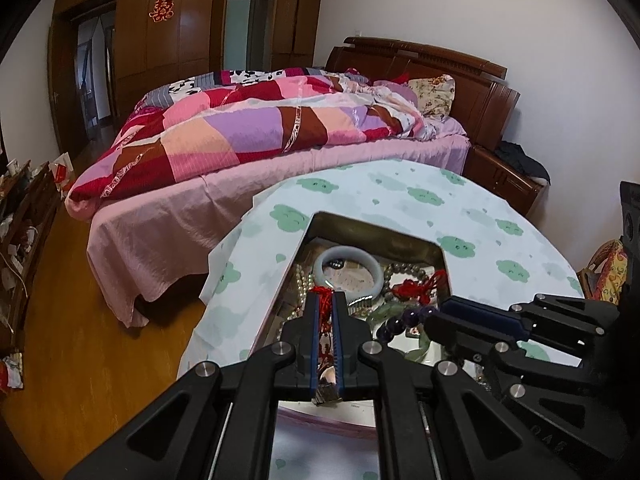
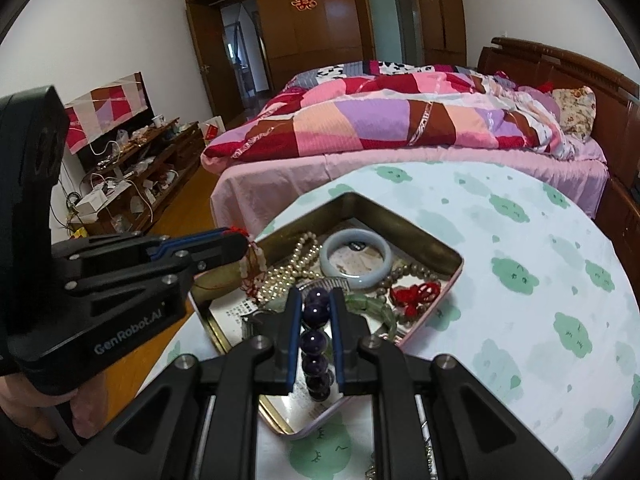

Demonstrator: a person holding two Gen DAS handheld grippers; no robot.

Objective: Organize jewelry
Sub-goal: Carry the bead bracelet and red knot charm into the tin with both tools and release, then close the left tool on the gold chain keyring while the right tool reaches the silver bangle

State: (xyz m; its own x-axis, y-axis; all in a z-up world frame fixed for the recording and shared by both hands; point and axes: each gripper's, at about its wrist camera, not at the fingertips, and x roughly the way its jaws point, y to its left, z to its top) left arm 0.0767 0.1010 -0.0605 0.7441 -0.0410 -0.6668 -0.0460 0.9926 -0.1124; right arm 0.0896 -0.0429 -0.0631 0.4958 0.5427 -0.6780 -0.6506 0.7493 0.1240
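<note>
An open metal tin [image 1: 360, 222] [image 2: 404, 216] sits on the cloud-print tablecloth [image 2: 520, 280]. Inside it lie a pale jade bangle [image 2: 385, 258] [image 1: 376, 278], a pearl strand [image 2: 298, 254], brown beads [image 2: 406, 271], a red knot ornament [image 2: 416, 294] and a green jade piece [image 2: 372, 307]. My left gripper [image 1: 326, 297] [image 2: 240, 241] is over the tin's left side, shut on a red cord with pale beads [image 2: 253, 268] that dangles from its tips. Over the tin's near corner, my right gripper [image 2: 316, 294] [image 1: 440, 313] is shut on a dark purple bead bracelet [image 2: 316, 312] [image 1: 400, 322].
A bed with a patchwork quilt [image 1: 260, 128] stands just beyond the table. There is a wooden nightstand [image 1: 504, 176] to the right and a cluttered low cabinet [image 2: 136, 172] along the left wall. Wood floor [image 1: 80, 320] lies left of the table. A person's hand [image 2: 40, 412] holds the left gripper.
</note>
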